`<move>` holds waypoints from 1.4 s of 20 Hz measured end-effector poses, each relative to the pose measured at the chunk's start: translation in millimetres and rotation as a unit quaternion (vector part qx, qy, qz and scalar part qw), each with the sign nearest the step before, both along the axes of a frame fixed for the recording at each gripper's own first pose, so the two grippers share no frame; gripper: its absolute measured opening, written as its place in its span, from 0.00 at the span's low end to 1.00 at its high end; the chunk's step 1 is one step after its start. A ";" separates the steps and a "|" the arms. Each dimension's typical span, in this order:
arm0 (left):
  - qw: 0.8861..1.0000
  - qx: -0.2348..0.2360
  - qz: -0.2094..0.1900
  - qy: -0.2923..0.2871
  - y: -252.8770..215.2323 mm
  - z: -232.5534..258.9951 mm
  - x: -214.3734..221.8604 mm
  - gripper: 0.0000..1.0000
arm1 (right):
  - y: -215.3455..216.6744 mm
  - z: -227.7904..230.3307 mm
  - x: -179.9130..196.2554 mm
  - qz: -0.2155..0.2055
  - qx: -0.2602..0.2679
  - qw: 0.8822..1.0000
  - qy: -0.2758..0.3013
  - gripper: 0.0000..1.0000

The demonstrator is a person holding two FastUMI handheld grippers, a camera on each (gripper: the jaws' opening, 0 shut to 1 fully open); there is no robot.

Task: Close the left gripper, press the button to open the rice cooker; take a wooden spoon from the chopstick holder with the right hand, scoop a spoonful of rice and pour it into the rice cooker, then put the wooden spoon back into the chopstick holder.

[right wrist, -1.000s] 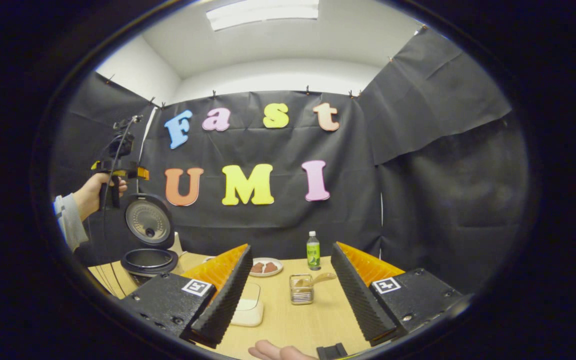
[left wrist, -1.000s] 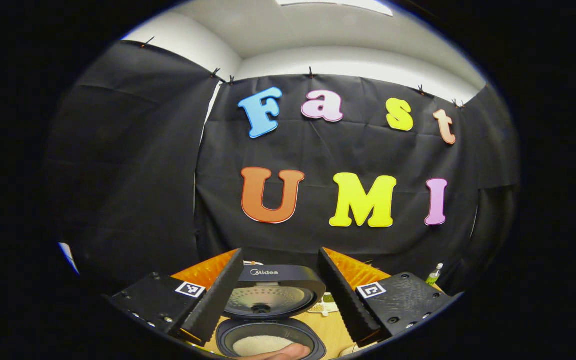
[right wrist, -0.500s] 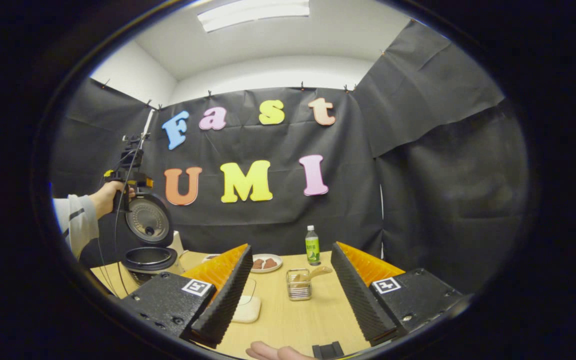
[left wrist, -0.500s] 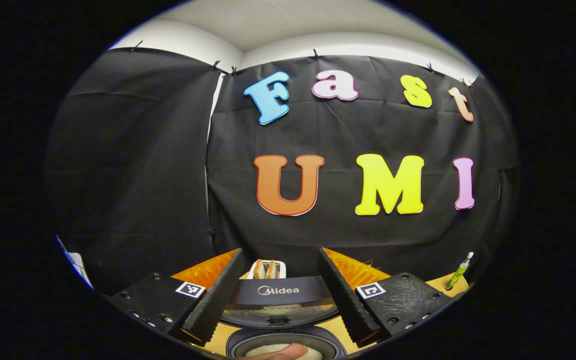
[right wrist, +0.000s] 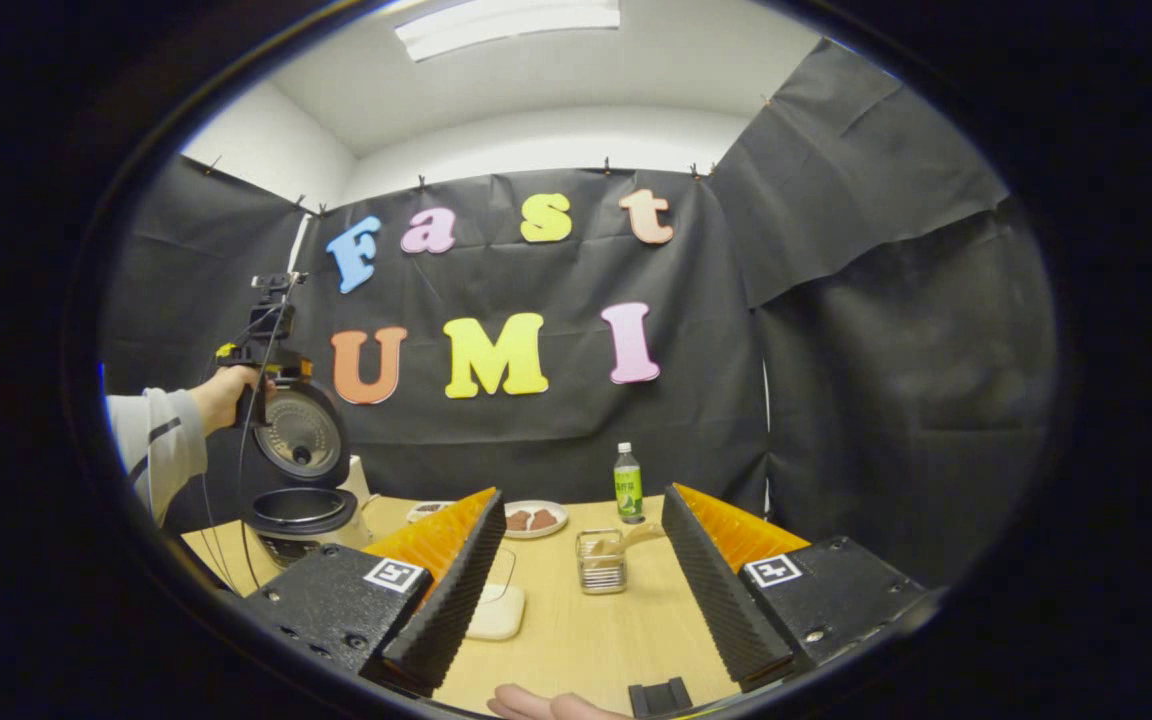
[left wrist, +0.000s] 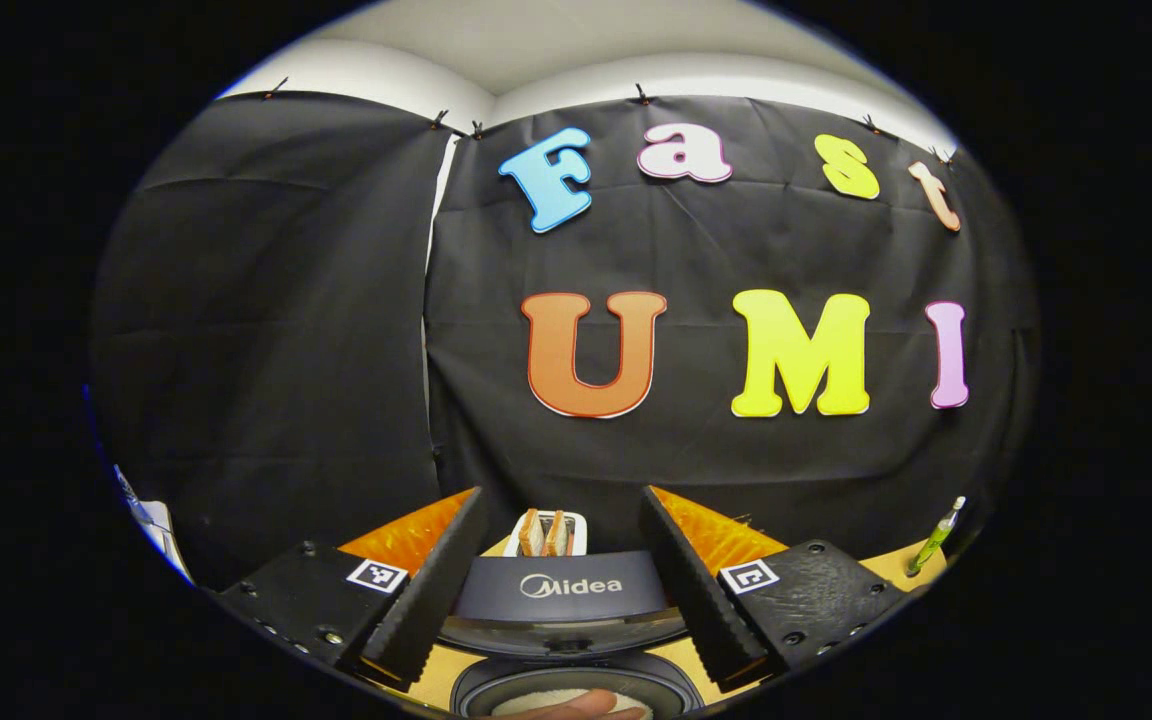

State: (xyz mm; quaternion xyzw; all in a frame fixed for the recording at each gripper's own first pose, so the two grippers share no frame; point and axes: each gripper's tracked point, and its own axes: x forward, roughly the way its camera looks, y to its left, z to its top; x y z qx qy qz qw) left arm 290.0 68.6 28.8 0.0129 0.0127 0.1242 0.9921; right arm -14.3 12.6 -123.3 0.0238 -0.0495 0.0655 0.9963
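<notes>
The dark rice cooker (left wrist: 568, 598) stands with its lid up. My left gripper (left wrist: 562, 494) is open, with the lid's top edge between its fingers. Below the lid, the pot holds white rice (left wrist: 536, 702). In the right gripper view the cooker (right wrist: 301, 508) is at the table's left, and a hand (right wrist: 224, 393) holds the left gripper (right wrist: 271, 345) just above the raised lid (right wrist: 301, 440). My right gripper (right wrist: 583, 493) is open and empty above the table. Ahead of it the wire chopstick holder (right wrist: 600, 570) holds the wooden spoon (right wrist: 628, 540).
A pale rice container (right wrist: 496, 605) lies by the right gripper's left finger. A plate of brown food (right wrist: 534, 518) and a green bottle (right wrist: 627, 484) stand at the back of the wooden table (right wrist: 586, 640). A toaster with bread (left wrist: 550, 533) sits behind the cooker.
The left gripper has moved toward the raised lid, whose top edge now fills the gap between its fingers. The right gripper has barely moved.
</notes>
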 end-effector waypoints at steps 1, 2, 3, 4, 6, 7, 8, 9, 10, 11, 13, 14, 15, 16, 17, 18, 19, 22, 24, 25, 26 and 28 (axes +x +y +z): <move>1.000 0.001 -0.001 0.003 -0.5 -2.3 -2.6 0.99 | 1.9 -0.6 -0.8 0.002 -0.001 1.000 -0.001 1.00; 1.000 0.001 -0.001 0.002 -1.7 -3.0 -5.0 0.99 | 3.9 -0.2 -2.8 0.004 -0.002 1.000 -0.001 1.00; 1.000 0.000 -0.002 0.003 -2.5 -4.2 -7.7 1.00 | 5.4 -0.6 -4.7 0.004 -0.004 1.000 -0.001 1.00; 1.000 -0.001 -0.002 0.005 -4.3 -6.1 -11.6 0.99 | 5.5 -0.5 -7.4 0.004 -0.006 1.000 -0.001 1.00; 1.000 -0.001 0.002 0.010 -7.7 -10.2 -19.9 0.99 | 3.8 2.6 -13.9 0.001 -0.006 1.000 -0.005 1.00; 1.000 -0.001 0.003 0.011 -9.3 -11.5 -23.7 0.99 | 3.1 2.4 -17.2 0.000 -0.006 1.000 -0.009 1.00; 1.000 0.000 0.003 0.012 -11.3 -13.8 -27.8 0.99 | 2.3 3.9 -21.1 0.000 -0.007 1.000 -0.012 0.96; 1.000 -0.001 0.003 0.012 -13.0 -15.4 -31.8 0.99 | 1.0 4.7 -24.1 -0.001 -0.008 1.000 -0.014 1.00; 1.000 -0.002 0.002 0.013 -15.1 -17.2 -36.1 0.99 | -0.4 6.0 -27.5 -0.003 -0.009 1.000 -0.016 1.00; 1.000 -0.003 0.001 0.017 -17.8 -21.1 -40.5 0.99 | -2.0 7.2 -30.3 -0.006 -0.012 1.000 -0.018 1.00; 1.000 -0.004 -0.006 0.024 -21.7 -27.2 -50.1 0.99 | -3.8 12.6 -38.8 -0.012 -0.017 0.999 -0.025 0.96; 1.000 -0.007 -0.009 0.023 -23.8 -28.6 -53.9 0.99 | -2.6 16.0 -43.4 -0.013 -0.020 0.999 -0.029 1.00; 1.000 -0.007 -0.013 0.025 -25.8 -32.8 -58.2 0.98 | -0.9 18.8 -47.7 -0.011 -0.022 0.999 -0.035 0.96; 1.000 -0.007 -0.017 0.024 -28.5 -37.5 -63.2 0.98 | 1.3 21.7 -52.4 -0.007 -0.023 0.999 -0.040 1.00; 0.999 -0.009 -0.021 0.029 -30.7 -43.0 -67.0 0.98 | 3.7 22.5 -55.4 -0.005 -0.023 0.999 -0.042 1.00; 0.999 -0.009 -0.027 0.034 -35.2 -49.0 -69.3 0.98 | 5.4 22.3 -57.1 -0.003 -0.026 0.999 -0.042 1.00; 0.998 -0.012 -0.033 0.045 -38.9 -60.2 -72.0 0.98 | 7.5 23.3 -57.9 -0.001 -0.027 0.999 -0.042 1.00; 0.997 -0.025 -0.031 0.064 -44.3 -87.6 -84.3 0.98 | 13.8 26.1 -61.2 0.004 -0.033 0.999 -0.043 1.00; 0.996 -0.026 -0.038 0.073 -53.3 -106.2 -91.7 0.98 | 14.2 30.3 -61.1 0.004 -0.030 0.998 -0.047 1.00; 0.996 -0.027 -0.035 0.079 -53.3 -116.3 -95.8 0.96 | 14.6 30.2 -60.4 0.003 -0.029 0.999 -0.046 1.00; 0.996 -0.030 -0.034 0.083 -55.2 -126.4 -100.0 0.96 | 15.4 28.3 -59.0 0.003 -0.030 0.999 -0.043 1.00; 0.995 -0.033 -0.034 0.093 -60.5 -147.6 -106.3 0.96 | 19.2 25.8 -56.7 0.007 -0.029 0.999 -0.037 1.00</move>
